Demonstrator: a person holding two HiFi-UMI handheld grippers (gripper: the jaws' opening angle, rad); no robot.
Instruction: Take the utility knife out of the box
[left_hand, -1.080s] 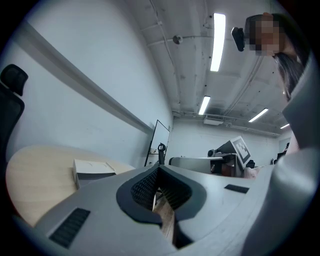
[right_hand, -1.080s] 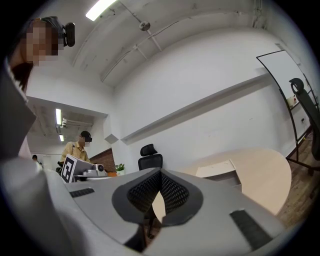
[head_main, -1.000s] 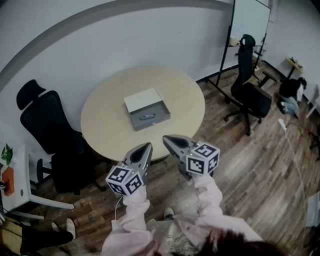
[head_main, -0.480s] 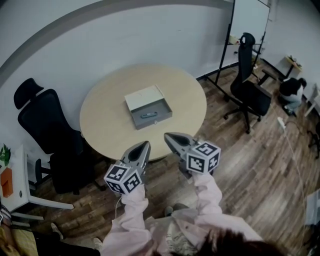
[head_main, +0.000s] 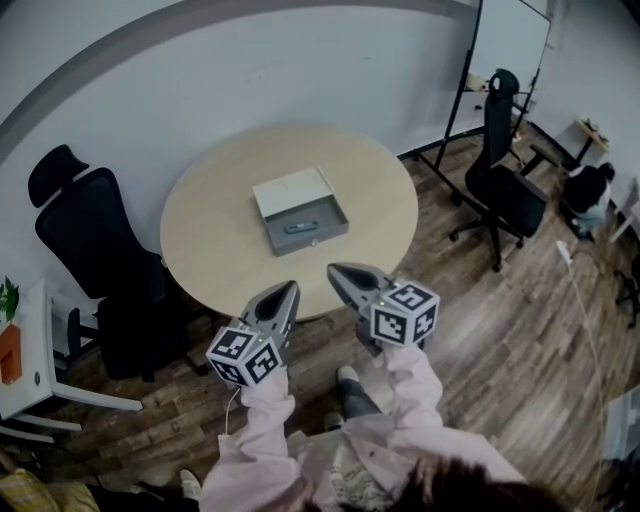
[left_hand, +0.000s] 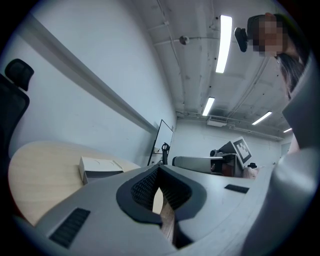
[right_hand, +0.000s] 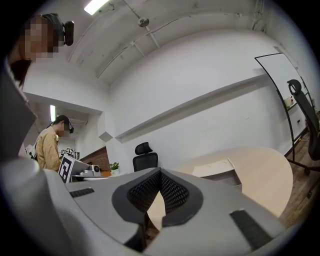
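Head view: the open box sits mid-table, with the utility knife lying inside. The left gripper and right gripper hang just short of the table's near edge.

Left gripper view: jaws together, nothing between them.

Right gripper view: jaws likewise together and empty.

This looks like the approach. The next move calls for reaching over the box and parting one pair of jaws.

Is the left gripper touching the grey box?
Apart. The head view shows the left gripper by the near edge of the table, with bare tabletop between it and the box.
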